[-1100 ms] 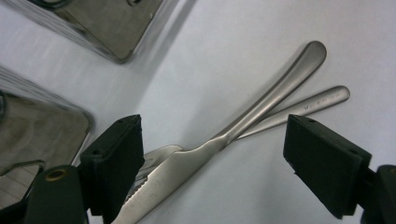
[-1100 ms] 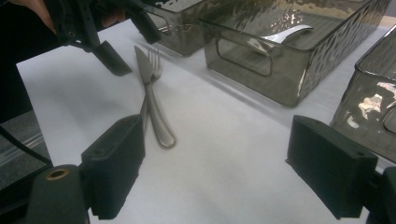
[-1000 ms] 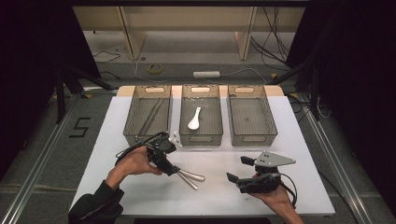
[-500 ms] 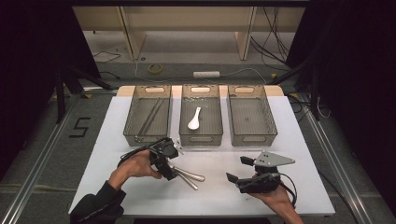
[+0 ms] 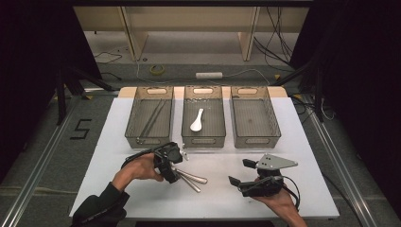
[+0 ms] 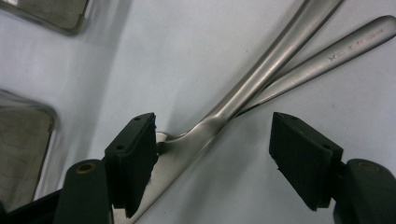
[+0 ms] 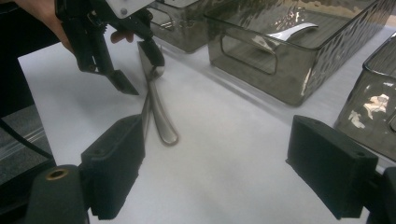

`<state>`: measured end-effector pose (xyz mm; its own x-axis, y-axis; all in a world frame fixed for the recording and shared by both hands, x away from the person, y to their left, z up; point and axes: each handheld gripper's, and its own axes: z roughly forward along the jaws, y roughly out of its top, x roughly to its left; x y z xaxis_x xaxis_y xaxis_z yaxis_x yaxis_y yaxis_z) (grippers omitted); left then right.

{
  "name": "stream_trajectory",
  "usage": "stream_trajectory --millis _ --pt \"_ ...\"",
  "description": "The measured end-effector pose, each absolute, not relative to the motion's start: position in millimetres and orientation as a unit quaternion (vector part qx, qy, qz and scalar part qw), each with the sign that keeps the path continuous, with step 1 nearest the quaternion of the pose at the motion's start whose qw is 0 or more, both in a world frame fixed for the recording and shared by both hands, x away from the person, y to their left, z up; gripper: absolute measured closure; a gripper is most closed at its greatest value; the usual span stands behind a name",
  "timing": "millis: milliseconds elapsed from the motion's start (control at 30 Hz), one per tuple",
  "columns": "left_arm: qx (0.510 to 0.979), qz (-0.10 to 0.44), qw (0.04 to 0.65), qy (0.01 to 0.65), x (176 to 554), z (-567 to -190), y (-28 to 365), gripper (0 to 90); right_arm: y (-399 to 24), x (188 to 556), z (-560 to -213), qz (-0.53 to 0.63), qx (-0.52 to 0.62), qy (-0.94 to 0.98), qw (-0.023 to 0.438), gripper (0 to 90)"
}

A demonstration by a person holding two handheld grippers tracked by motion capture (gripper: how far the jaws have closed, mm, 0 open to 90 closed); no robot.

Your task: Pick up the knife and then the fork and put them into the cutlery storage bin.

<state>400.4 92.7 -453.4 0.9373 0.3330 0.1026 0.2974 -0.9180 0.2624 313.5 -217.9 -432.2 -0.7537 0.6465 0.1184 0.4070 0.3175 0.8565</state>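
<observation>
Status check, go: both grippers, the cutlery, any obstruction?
Left gripper closing around crossed metal utensils, not yet clamped. Right gripper open, idle. Nothing blocking.

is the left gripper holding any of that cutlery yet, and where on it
Nothing held yet: the left gripper, jaws just closing, straddles the neck of a metal utensil; only one pad is against it.

The high view looks forward and down from above the person's side, taking in the whole white tabletop point(image 5: 302, 142). The left gripper view sits very close over two crossed metal utensil handles point(image 6: 261, 70). The right gripper view looks low across the tabletop at those same handles point(image 7: 156, 112), farther off.
</observation>
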Motion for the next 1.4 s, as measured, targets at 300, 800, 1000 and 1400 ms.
stream_trajectory --millis 300,800,1000,1400 --pt "0.981 0.074 0.111 0.141 402 -459 86 38.5 -216 314 -433 0.48 0.328 0.804 0.123 19.9" --pt "0.989 0.079 0.094 0.081 398 -459 82 55.3 -216 314 -433 0.477 0.326 0.807 0.121 19.9" --pt "0.99 0.094 0.083 0.058 397 -458 82 61.1 -215 314 -434 0.477 0.326 0.807 0.121 19.9" --pt "0.993 0.083 0.076 0.039 401 -457 84 67.2 -214 314 -434 0.473 0.326 0.809 0.12 19.9"
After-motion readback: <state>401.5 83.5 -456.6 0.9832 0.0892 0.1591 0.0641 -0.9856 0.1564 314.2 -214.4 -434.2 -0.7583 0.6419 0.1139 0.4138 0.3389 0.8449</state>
